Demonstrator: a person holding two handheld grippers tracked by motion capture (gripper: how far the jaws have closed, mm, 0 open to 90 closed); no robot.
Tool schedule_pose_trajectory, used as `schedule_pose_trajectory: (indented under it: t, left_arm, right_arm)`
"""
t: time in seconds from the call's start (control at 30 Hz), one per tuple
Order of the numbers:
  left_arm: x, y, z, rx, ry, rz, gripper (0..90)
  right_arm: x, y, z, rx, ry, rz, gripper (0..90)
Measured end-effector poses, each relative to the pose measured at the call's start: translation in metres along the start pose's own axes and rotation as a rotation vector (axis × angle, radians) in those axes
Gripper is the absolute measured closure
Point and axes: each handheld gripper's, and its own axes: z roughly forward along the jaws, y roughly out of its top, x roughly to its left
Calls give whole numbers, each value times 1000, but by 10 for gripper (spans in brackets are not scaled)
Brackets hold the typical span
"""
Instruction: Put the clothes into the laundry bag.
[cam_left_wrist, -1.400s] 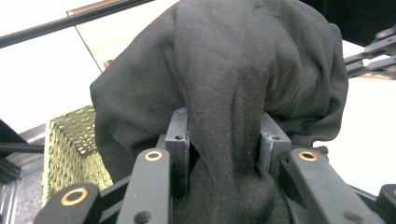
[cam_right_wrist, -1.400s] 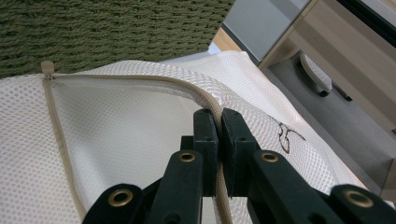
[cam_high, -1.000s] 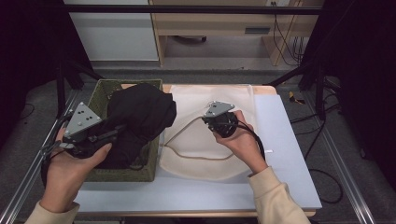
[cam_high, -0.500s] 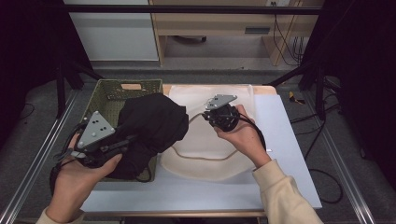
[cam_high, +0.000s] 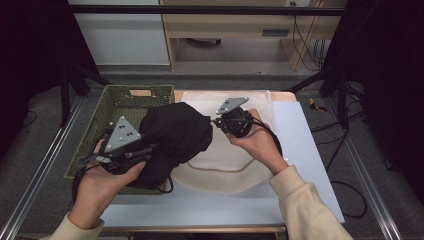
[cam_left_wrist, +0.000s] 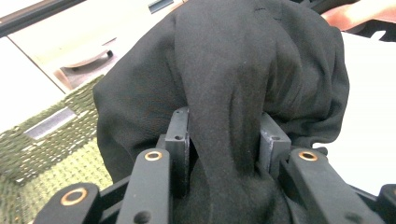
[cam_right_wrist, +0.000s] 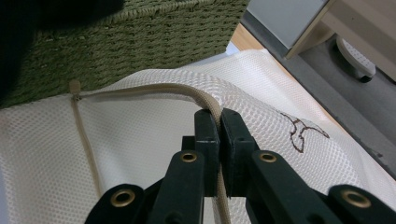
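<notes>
While the right hand-held gripper (cam_right_wrist: 219, 122) pinches its rim, the mesh bag (cam_high: 227, 170) gapes beside the black garment (cam_high: 172, 135).

The left gripper (cam_high: 150, 150) comes back toward the person's side of the table and a bit lower, dragging the black garment (cam_high: 175, 132) w/ it. A sec ago that cloth sits bunched deep in the green basket (cam_high: 120, 97); now most of it hangs over the basket's right rim and partly covers the left edge of the white mesh bag (cam_high: 225, 172). More of the basket's far end is bare now, incl. the handle slot. The garment also reads as more stretched out, less of a heap. The right gripper (cam_high: 216, 121) ends up a touch farther from the person, the cloth nearly touching it.
</notes>
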Motion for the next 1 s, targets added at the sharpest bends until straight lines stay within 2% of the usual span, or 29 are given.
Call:
schedule_pose_trajectory:
  t: [0.27,0.4,0.6,1.0]
  left_arm:
    - [-14,5,16,29,-31,38,640]
    - [-19,5,18,25,-44,40,639]
    - [-27,5,16,30,-65,53,639]
    - [-49,16,4,-1,-104,107,639]
  right_arm:
    - [-9,4,-3,9,23,11,867]
    - [-16,6,-4,10,38,29,868]
    - [-23,11,-4,20,50,27,868]
    - [-26,17,-7,34,61,17,868]
